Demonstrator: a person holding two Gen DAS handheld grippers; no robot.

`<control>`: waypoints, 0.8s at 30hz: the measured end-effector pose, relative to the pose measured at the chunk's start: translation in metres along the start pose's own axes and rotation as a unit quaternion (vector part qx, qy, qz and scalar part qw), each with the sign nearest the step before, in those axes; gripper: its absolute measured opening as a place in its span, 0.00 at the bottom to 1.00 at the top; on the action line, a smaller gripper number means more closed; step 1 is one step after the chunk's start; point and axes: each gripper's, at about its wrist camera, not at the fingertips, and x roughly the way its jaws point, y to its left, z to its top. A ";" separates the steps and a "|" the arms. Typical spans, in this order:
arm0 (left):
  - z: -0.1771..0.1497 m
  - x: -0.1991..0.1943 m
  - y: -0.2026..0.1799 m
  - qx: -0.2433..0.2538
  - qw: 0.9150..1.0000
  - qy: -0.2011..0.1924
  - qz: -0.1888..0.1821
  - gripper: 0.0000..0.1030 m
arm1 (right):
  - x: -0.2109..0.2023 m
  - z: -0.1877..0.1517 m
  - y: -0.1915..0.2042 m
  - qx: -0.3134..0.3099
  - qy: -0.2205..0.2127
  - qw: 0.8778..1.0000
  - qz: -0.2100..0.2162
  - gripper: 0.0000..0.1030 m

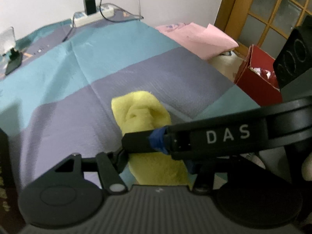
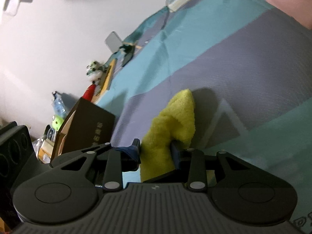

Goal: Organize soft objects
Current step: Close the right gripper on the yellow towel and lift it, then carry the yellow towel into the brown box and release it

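Observation:
A yellow fluffy towel (image 1: 143, 115) lies bunched on the blue and purple bedspread (image 1: 81, 62). In the left wrist view the right gripper (image 1: 136, 142) reaches in from the right across the towel. My left gripper (image 1: 154, 161) sits low over the near end of the towel, its fingers mostly hidden; the towel passes between them. In the right wrist view my right gripper (image 2: 156, 152) is shut on the towel (image 2: 173, 120), which rises between the two fingers and folds over to the right.
A pink pillow (image 1: 198, 39) lies at the bed's far right. A red box (image 1: 257, 80) stands beside the bed. A power strip with charger (image 1: 91, 13) and a phone stand (image 1: 11, 58) sit by the wall. A brown box (image 2: 87, 128) stands at the bed's left edge.

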 end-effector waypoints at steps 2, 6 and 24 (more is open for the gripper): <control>-0.004 -0.011 0.000 0.002 1.000 -0.010 0.004 0.51 | -0.003 -0.003 0.009 -0.013 -0.003 1.000 0.004 0.18; -0.013 -0.029 0.001 0.006 1.000 -0.026 0.014 0.51 | -0.006 -0.010 0.026 -0.030 -0.010 0.999 0.009 0.18; -0.064 -0.170 0.071 0.023 0.986 -0.132 0.099 0.50 | 0.024 -0.045 0.152 -0.087 -0.060 0.991 0.080 0.19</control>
